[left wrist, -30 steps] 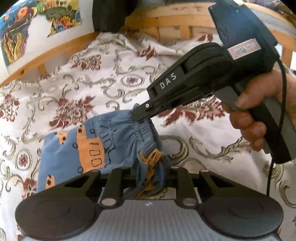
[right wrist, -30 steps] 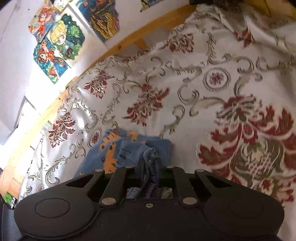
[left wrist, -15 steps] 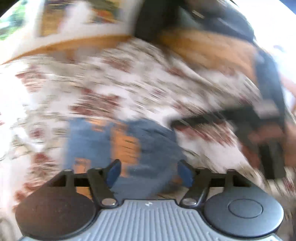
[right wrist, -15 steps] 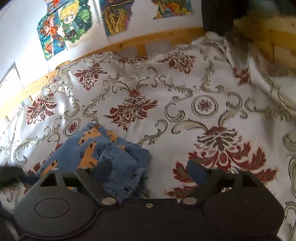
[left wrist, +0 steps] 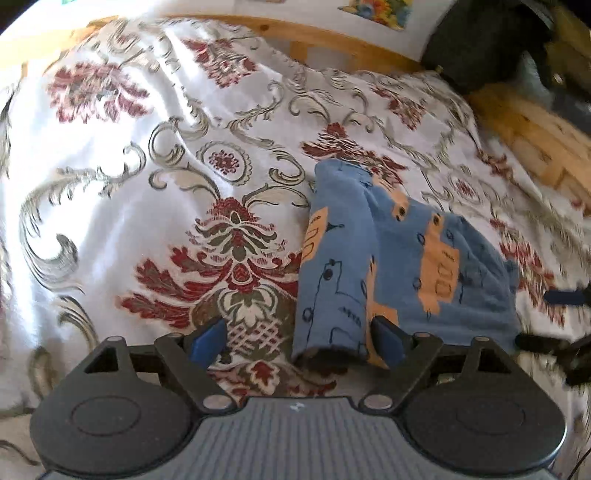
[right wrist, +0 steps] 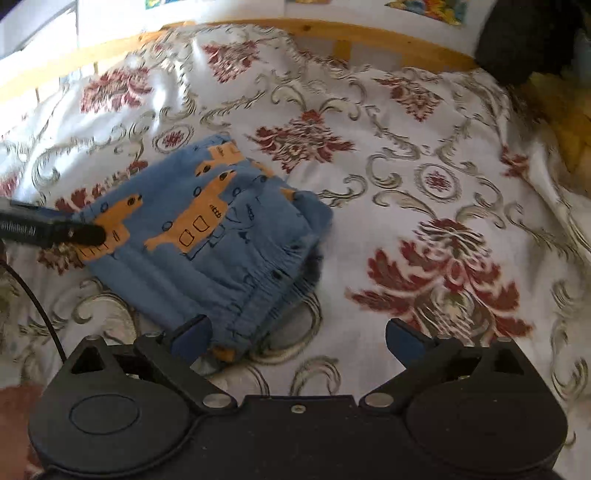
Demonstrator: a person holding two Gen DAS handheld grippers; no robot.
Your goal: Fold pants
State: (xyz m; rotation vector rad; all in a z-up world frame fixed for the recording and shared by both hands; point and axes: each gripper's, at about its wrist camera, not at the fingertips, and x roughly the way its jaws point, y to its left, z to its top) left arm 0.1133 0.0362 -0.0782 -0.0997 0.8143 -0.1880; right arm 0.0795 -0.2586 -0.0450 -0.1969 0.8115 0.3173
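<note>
Both grippers are spread wide, holding nothing. Left gripper (left wrist: 297, 341) hovers at the near left edge of the pants (left wrist: 399, 258); its right finger sits just over the open cuff end, not pinching it. Right gripper (right wrist: 297, 339) is at the near edge of the waistband (right wrist: 266, 291), left finger just beside the gathered elastic, right finger over bare bedspread.

Pants lie as a compact blue bundle with orange prints, doubled over, resting on the bedspread (left wrist: 147, 184), slightly rumpled at the right end in the right wrist view. Likely reading: fold is laid down and let go, so the cloth stays put under its own weight; grippers set at opposite ends, probably to clear it or to re-grip for another fold. Can't tell which.

In the right wrist view the left gripper's fingertips (right wrist: 88, 232) show at far left, touching or just over the pants' left edge.

Surface: soft bed, white floral cover with red and gold motifs, creased. Wooden bed frame (right wrist: 332, 33) along the far side, a light wall behind it with colourful pictures (left wrist: 376, 9), and a dark object (left wrist: 476, 44) at far right, unclear what.
</note>
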